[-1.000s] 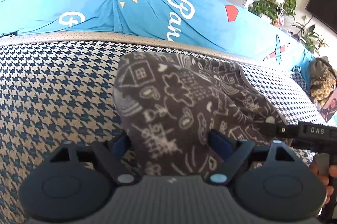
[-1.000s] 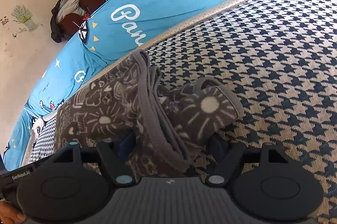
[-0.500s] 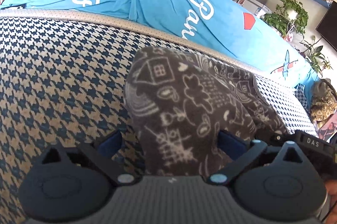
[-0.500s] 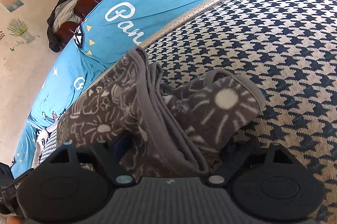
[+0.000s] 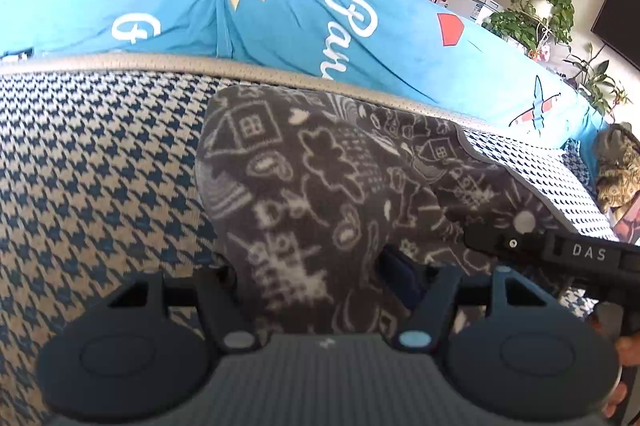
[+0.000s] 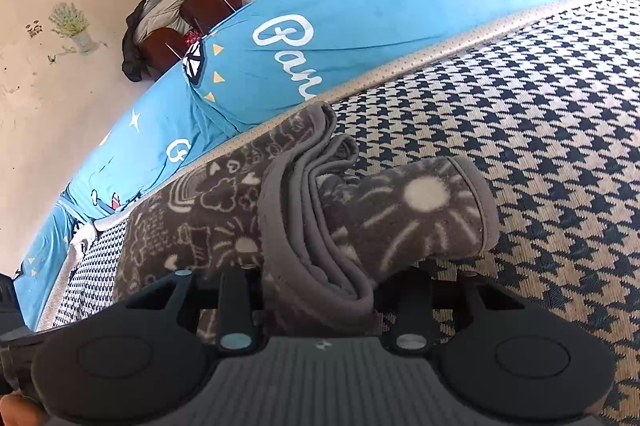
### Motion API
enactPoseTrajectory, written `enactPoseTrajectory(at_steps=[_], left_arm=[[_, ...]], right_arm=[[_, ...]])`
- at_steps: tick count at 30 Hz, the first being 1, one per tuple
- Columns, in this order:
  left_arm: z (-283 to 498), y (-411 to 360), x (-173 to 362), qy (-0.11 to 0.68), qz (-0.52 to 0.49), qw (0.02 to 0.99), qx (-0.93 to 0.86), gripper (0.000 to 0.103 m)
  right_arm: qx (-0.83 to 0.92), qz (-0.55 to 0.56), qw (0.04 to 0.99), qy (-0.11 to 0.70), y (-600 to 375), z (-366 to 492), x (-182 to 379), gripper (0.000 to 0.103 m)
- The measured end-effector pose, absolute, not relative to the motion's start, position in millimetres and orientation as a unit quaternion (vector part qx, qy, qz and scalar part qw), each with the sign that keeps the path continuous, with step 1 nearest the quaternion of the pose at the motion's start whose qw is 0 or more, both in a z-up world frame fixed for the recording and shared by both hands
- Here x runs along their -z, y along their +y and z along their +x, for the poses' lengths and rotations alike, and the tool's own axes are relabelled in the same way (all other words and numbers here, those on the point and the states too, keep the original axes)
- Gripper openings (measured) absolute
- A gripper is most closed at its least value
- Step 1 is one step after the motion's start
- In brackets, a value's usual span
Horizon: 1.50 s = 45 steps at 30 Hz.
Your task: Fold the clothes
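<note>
Both grippers have just been closing on a grey fleece garment [image 5: 320, 193] printed with white doodles, which lies folded on a houndstooth-patterned cushion [image 5: 100, 161]. Half a second ago the jaws stood wide on either side of the fabric; now they have drawn in. From the left wrist, the left gripper [image 5: 312, 274] clamps a thick bunch of the fleece, the cloth bulging up between the pads. From the right wrist, the right gripper [image 6: 320, 286] pinches the stacked, grey-bound edges of the fold, with a sun-printed sleeve [image 6: 424, 209] sticking out to the right. A bright blue cover [image 5: 280, 9] with white lettering runs behind the cushion. At the right edge of the left-wrist view, the right gripper's black body reaches into the fleece.
</note>
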State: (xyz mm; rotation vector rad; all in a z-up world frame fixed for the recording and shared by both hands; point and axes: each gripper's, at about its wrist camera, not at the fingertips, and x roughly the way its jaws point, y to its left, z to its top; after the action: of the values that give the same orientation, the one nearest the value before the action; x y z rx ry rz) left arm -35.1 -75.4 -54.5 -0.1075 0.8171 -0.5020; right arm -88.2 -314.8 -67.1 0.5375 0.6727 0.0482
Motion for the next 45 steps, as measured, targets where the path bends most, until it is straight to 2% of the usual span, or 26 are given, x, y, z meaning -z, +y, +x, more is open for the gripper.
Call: enactPoseTrajectory(at_steps=[24, 45], left_arm=[[-49, -79, 12, 0.342, -0.030, 0.914, 0.217, 0.064], [-54, -92, 2, 0.320, -0.015, 0.922, 0.218, 0.064]], right_arm=[[-0.021, 0.243, 0.932, 0.269, -307, -91, 33, 0.040], [-0.007, 0.241, 0.938, 0.250, -314, -93, 25, 0.040]])
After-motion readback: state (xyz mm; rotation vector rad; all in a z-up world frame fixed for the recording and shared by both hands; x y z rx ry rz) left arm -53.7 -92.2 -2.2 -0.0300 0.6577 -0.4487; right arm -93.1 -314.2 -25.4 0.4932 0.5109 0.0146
